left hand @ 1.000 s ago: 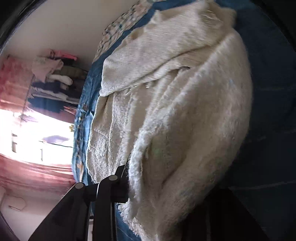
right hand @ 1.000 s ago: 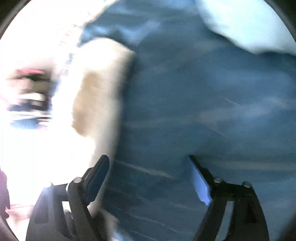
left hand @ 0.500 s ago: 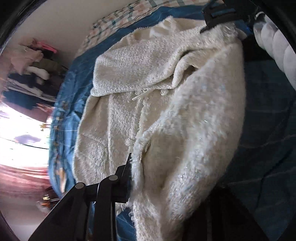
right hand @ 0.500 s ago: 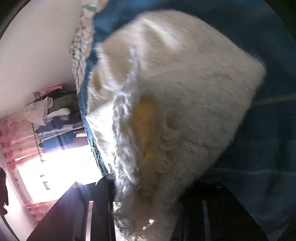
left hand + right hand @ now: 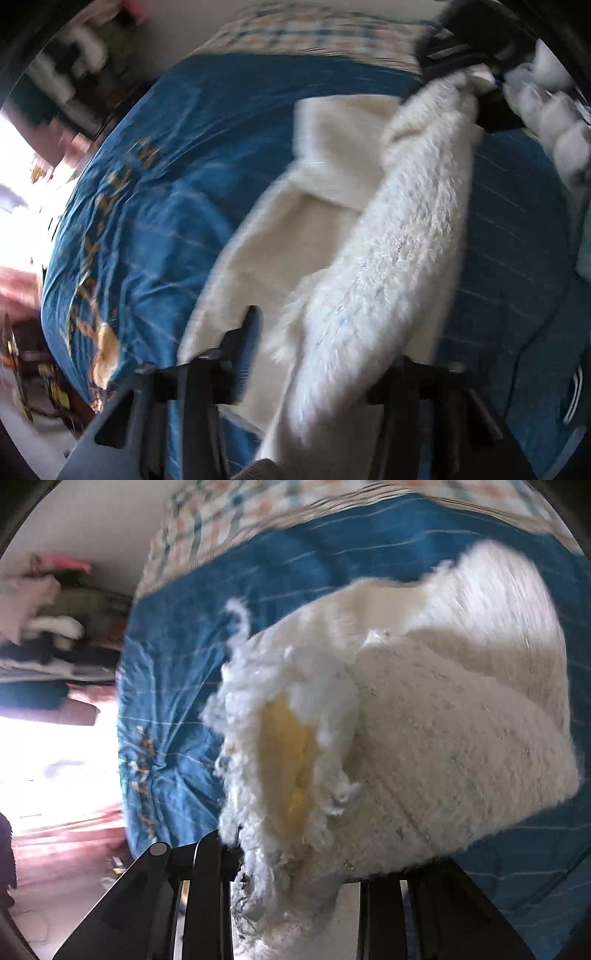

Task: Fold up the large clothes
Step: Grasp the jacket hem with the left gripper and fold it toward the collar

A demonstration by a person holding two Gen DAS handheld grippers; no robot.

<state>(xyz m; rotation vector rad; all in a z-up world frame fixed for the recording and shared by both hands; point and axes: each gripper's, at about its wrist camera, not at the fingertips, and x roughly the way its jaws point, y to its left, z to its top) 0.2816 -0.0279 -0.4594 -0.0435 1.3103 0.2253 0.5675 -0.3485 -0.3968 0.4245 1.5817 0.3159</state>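
Note:
A large cream fluffy garment (image 5: 399,236) lies partly on a blue bedspread (image 5: 147,206), with one edge lifted and stretched between both grippers. My left gripper (image 5: 317,354) is shut on the near end of that lifted edge. My right gripper (image 5: 476,77) shows at the top right of the left wrist view, shut on the far end. In the right wrist view the garment (image 5: 424,731) bunches up in front of my right gripper (image 5: 295,864) and hides its fingertips.
The blue bedspread (image 5: 177,686) covers the bed, with a checked sheet (image 5: 236,513) at its far edge. A rack of clothes (image 5: 48,620) stands at the left by a bright window. A white puffy sleeve (image 5: 554,110) is at the upper right.
The right gripper has closed on the garment's far end and lifted it. The garment's edge now hangs stretched between both grippers, and more blue bedspread shows on the left.

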